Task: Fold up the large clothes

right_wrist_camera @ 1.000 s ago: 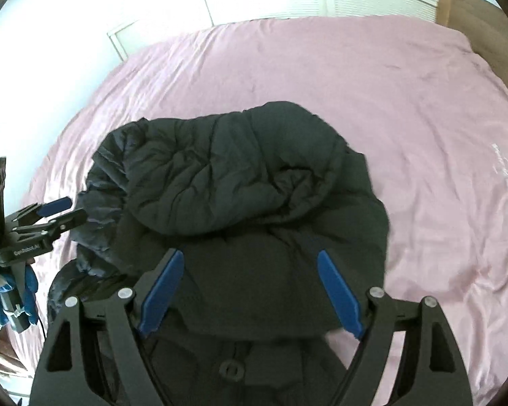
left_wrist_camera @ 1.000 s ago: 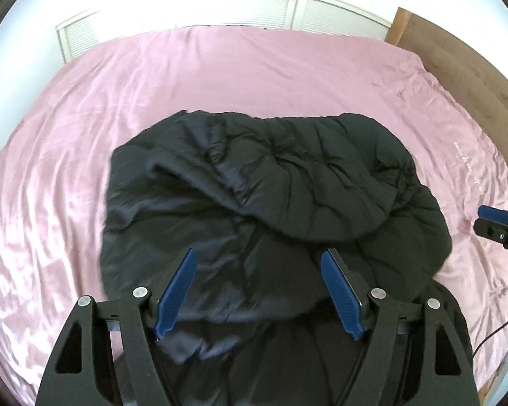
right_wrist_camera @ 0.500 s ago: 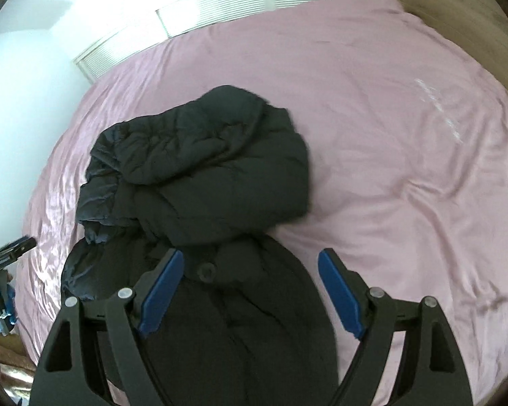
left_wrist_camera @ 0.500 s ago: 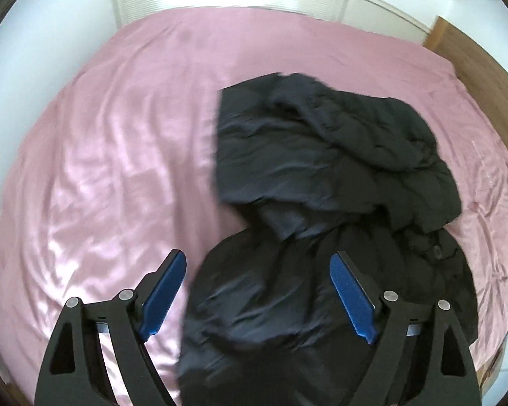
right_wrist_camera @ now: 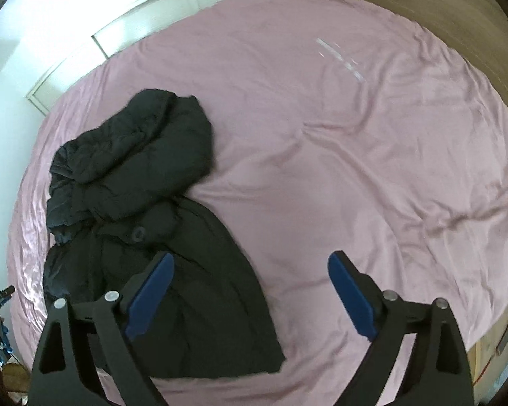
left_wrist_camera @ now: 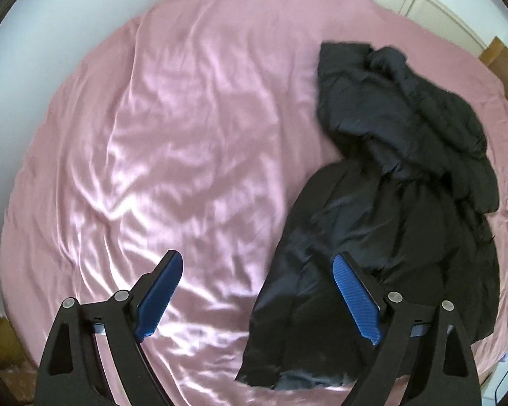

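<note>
Black and puffy, the coat (left_wrist_camera: 389, 209) lay half-folded on the bed (left_wrist_camera: 172, 142), likely soft, bulky and slippery, best pinched at its near hem by both wide-open grippers (left_wrist_camera: 257, 291) (right_wrist_camera: 250, 287).

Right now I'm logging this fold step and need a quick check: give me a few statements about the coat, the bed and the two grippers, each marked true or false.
1. The black coat lies on the pink bedsheet. True.
2. The left gripper is clamped on the coat. False: its jaws stand open and hold nothing.
3. The right gripper is open. True.
4. The coat is spread flat in a single layer. False: its far part is bunched up over the rest.
5. In the right wrist view the coat sits on the right side of the bed. False: it sits on the left, with bare sheet to the right.
</note>
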### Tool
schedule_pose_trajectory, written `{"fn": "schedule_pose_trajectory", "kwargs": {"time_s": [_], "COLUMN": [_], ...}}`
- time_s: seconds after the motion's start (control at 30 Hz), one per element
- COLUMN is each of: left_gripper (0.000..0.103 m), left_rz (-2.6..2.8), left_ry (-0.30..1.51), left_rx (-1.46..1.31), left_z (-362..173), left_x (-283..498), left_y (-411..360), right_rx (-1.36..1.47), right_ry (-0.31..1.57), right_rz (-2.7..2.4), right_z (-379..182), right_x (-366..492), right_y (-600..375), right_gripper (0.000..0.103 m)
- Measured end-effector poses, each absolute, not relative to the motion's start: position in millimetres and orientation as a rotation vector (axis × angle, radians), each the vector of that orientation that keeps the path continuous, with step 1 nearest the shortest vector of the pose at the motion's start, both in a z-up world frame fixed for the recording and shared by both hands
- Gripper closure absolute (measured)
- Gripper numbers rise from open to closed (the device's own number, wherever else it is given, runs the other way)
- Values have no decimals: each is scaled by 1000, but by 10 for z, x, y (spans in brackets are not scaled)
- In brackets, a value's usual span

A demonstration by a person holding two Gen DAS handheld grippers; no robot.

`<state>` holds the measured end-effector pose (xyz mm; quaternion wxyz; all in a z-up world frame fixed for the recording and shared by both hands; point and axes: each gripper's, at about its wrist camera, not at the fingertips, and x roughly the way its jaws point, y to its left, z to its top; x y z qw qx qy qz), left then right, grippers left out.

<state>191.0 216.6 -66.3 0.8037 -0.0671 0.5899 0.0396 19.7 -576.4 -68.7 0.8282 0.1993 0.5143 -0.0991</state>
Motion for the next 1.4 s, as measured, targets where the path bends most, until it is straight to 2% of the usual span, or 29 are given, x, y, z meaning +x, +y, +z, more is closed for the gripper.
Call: {"fn": "schedule_pose_trajectory", "kwargs": {"time_s": [0.6, 0.9, 1.3, 1.4], "left_gripper": [12, 12, 12, 15], "left_rz": [-5, -71, -73, -69], "left_ry": [1547, 1608, 1653, 1656], "left_rx": [-424, -566, -551, -565], "left_z": [-2008, -2301, -2376, -2399], "left_x": [1403, 1283, 1234, 1226], "left_y": [2190, 2090, 1842, 1801], "right_rx": [667, 758, 857, 860], "right_ry": [1277, 1348, 1441, 1460], "right_rz": [-139, -37, 134, 155], "right_z": [-1957, -2418, -2828, -2857], "right_x": [-211, -109, -3, 23], "right_y": [-5717, -5698, -5361, -5275], "right_gripper": [1, 0, 0, 0]}}
